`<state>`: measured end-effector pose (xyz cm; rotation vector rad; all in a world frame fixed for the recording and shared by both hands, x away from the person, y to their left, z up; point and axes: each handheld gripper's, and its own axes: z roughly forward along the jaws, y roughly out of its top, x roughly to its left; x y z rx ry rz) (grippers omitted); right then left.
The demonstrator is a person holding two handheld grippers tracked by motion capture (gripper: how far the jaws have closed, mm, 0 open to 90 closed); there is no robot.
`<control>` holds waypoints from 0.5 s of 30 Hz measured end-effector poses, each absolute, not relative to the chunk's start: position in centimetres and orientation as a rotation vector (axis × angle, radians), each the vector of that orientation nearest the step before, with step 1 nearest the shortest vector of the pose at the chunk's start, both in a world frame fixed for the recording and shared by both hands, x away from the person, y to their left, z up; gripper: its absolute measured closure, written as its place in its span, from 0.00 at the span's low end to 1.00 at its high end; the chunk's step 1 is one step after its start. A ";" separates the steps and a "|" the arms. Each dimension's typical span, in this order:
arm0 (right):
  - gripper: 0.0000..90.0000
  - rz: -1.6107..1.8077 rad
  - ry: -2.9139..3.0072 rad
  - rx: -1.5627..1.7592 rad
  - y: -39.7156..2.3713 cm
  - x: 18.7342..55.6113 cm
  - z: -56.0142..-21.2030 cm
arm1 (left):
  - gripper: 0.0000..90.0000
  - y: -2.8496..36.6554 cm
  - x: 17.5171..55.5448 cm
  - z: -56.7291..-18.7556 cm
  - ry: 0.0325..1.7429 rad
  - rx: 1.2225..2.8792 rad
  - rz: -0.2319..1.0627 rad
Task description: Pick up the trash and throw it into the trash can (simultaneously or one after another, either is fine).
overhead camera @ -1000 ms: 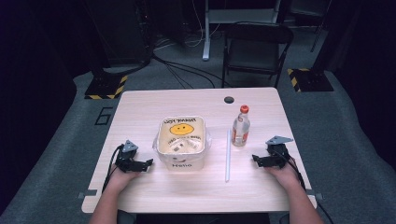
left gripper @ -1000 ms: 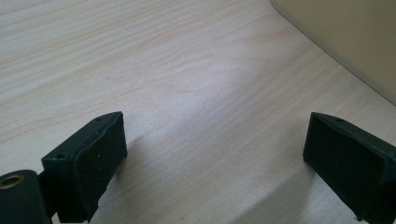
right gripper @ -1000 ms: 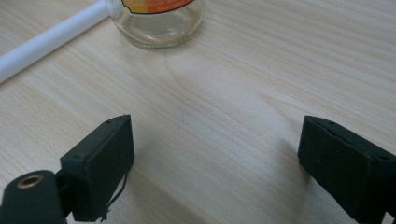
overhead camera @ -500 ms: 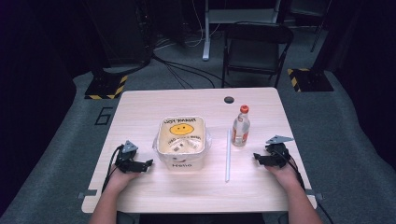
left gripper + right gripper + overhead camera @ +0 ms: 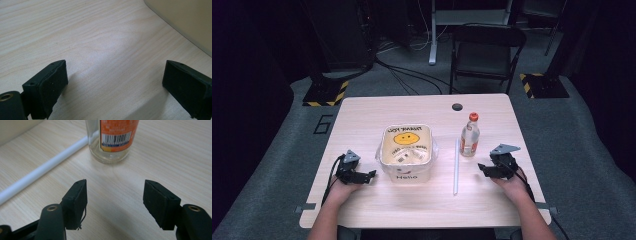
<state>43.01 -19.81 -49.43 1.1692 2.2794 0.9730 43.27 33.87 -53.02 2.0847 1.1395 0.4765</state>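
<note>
Tabletop (image 5: 377, 210) of pale wood, broad, with a dark hole near the far edge. Square cream tub (image 5: 406, 176) at centre, smiley print on top, "Hello" on the near wall. Left gripper (image 5: 367, 176) parked just left of the tub, low over the wood; seen in the left gripper view (image 5: 115, 75) with jaws wide apart, bare wood between them, and the tub's wall just off to the upper right; unmoved against the pictures of a second before. Right gripper (image 5: 484, 170) found slightly further up the high view than a second before, lifted off its resting spot and turned toward the bottle. In the right gripper view (image 5: 115, 195), jaws apart, just eased inward a touch, nothing between them, pads clear of everything. Judged as the start of a reach: approach begun, no contact yet, gap looking about enough for the bottle's body. Clear bottle (image 5: 470, 137), red cap, orange label, upright right of the tub and just beyond the right gripper; base and barcode seen straight ahead of those jaws (image 5: 113, 140), near but apart. Thin white straw (image 5: 456, 167) flat on the wood between tub and bottle, running toward the near edge; crossed the right gripper view's left side (image 5: 42, 170), passing close by the bottle's foot, so worth minding on the way in.
</note>
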 end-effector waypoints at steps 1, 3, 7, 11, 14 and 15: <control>0.39 0.973 2.279 1.169 -19.8 43.0 -49.4 | 0.06 33.9 43.3 -53.0 1.142 2.084 0.478; 0.39 0.992 2.268 1.171 -19.8 42.9 -49.0 | 0.06 33.9 43.3 -53.0 1.141 2.082 0.478; 0.39 1.002 2.249 1.169 -19.7 42.9 -48.1 | 0.06 33.9 43.3 -53.0 1.138 2.090 0.476; 0.39 1.036 2.239 1.164 -19.5 43.0 -47.0 | 0.06 33.9 43.4 -53.0 1.137 2.091 0.476; 0.39 1.024 2.250 1.140 -19.2 43.2 -46.4 | 0.06 33.9 43.4 -53.0 1.138 2.090 0.474; 0.39 1.029 2.252 1.135 -19.1 43.2 -46.2 | 0.06 33.9 43.4 -53.0 1.137 2.088 0.474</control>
